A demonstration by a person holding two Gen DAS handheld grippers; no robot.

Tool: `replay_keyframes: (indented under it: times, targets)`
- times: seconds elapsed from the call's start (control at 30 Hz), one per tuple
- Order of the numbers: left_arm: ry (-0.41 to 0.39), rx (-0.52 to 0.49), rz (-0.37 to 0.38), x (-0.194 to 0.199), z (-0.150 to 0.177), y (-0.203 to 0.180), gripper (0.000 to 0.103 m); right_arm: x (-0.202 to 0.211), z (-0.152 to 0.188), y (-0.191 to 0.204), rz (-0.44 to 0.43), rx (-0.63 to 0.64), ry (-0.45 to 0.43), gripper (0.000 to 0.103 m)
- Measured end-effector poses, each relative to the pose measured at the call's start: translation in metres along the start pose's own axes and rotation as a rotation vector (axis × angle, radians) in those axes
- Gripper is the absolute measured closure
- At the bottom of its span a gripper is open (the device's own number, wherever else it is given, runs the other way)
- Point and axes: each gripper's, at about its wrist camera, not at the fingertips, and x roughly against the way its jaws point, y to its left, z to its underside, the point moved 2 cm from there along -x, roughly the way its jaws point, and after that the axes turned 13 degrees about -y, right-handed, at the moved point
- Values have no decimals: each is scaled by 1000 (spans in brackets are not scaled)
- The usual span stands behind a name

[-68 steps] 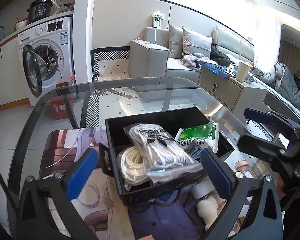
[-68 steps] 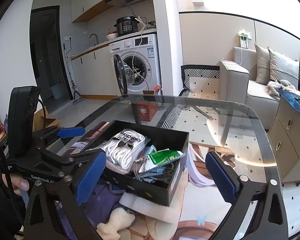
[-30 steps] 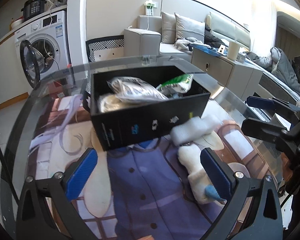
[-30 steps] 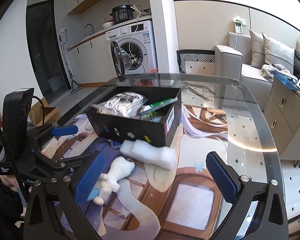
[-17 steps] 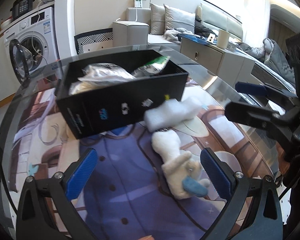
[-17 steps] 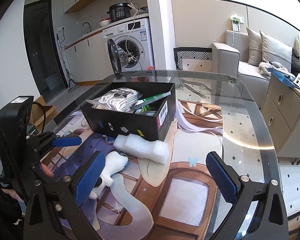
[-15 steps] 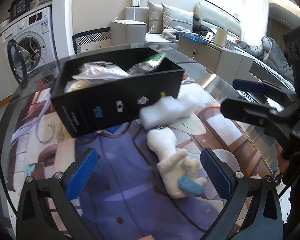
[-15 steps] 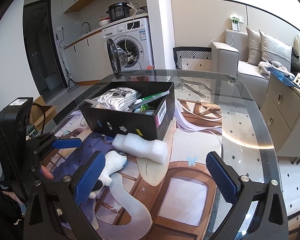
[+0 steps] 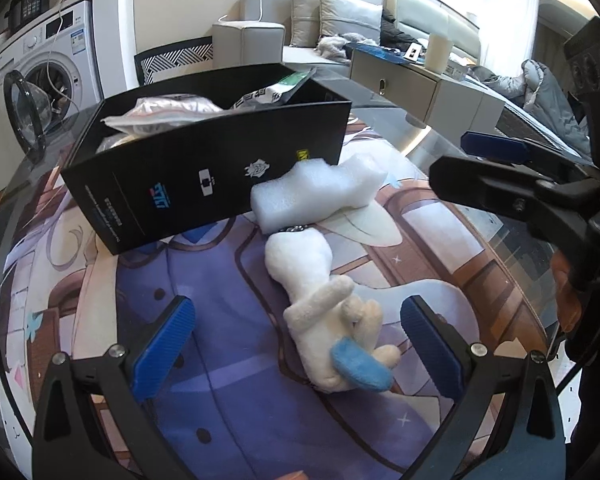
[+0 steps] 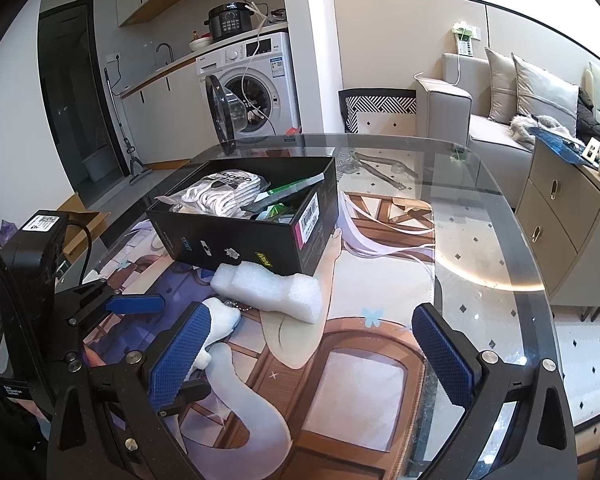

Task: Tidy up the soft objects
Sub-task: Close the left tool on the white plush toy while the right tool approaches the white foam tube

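left wrist view: the left gripper (image 9: 296, 338) hangs with fingers wide apart over the white plush toy (image 9: 328, 320), lying limp at 6 o'clock of the black box (image 9: 204, 172); likely the pickup approach, needing a descent and squeeze. right wrist view: the right gripper (image 10: 312, 356) is spread too, empty; foam block (image 10: 272, 284) touches the box at its 6 o'clock.
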Motion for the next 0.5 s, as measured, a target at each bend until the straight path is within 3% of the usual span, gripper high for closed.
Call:
replay_keyframes:
  times: [0.4,0.5]
  targets:
    - [39,-5,-29,-3,2,3,2,-2,2,-1,1,-4,5,1]
    - [31,-15,-25,0,2,6,11,-2,2,-1,1,-4,6,1]
